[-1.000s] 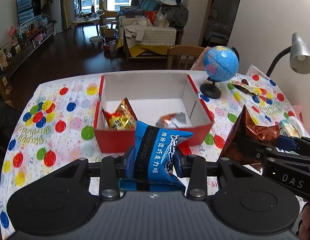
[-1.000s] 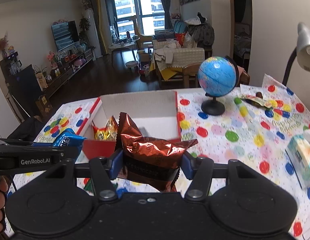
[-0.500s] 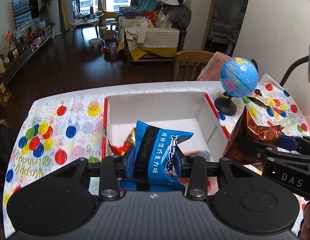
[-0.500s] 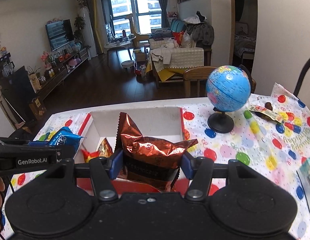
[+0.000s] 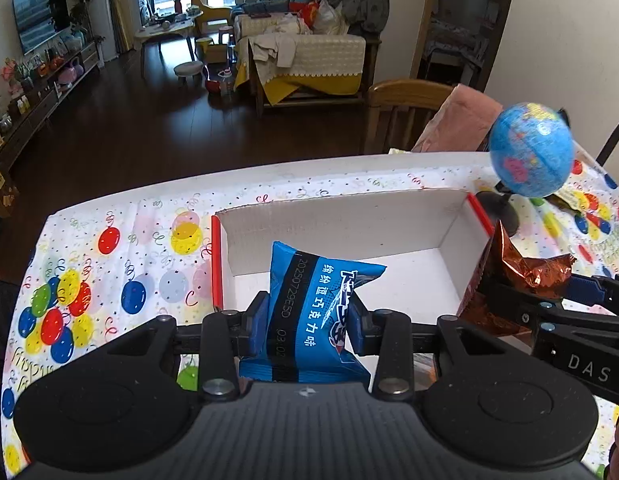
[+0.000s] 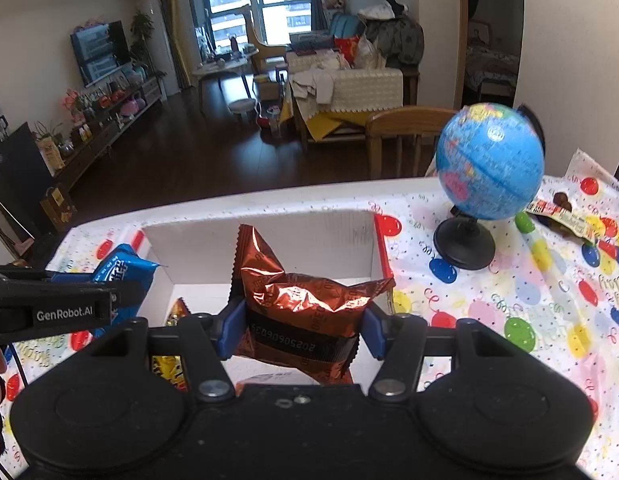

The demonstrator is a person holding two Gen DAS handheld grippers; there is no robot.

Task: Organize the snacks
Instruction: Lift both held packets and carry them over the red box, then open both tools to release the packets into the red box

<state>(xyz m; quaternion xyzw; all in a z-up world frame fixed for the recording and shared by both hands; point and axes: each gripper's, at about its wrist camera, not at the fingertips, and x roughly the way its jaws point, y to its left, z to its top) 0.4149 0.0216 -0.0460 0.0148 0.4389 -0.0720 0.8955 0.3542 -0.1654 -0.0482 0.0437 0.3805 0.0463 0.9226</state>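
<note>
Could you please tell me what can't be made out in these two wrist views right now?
- Box floor, near part: hidden in both views by the blue snack packet, the copper snack packet and the gripper bodies.
- Yellow snack pack: right view shows only slivers behind the right gripper.
- Globe: blurred, map unreadable.
- Left gripper: nothing hidden; clamps the blue packet.

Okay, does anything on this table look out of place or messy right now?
One thing: an opened snack wrapper with dark pieces beside it lies loose on the tablecloth behind the globe, away from the red box. The blue packet and copper packet are simply held above the box.
</note>
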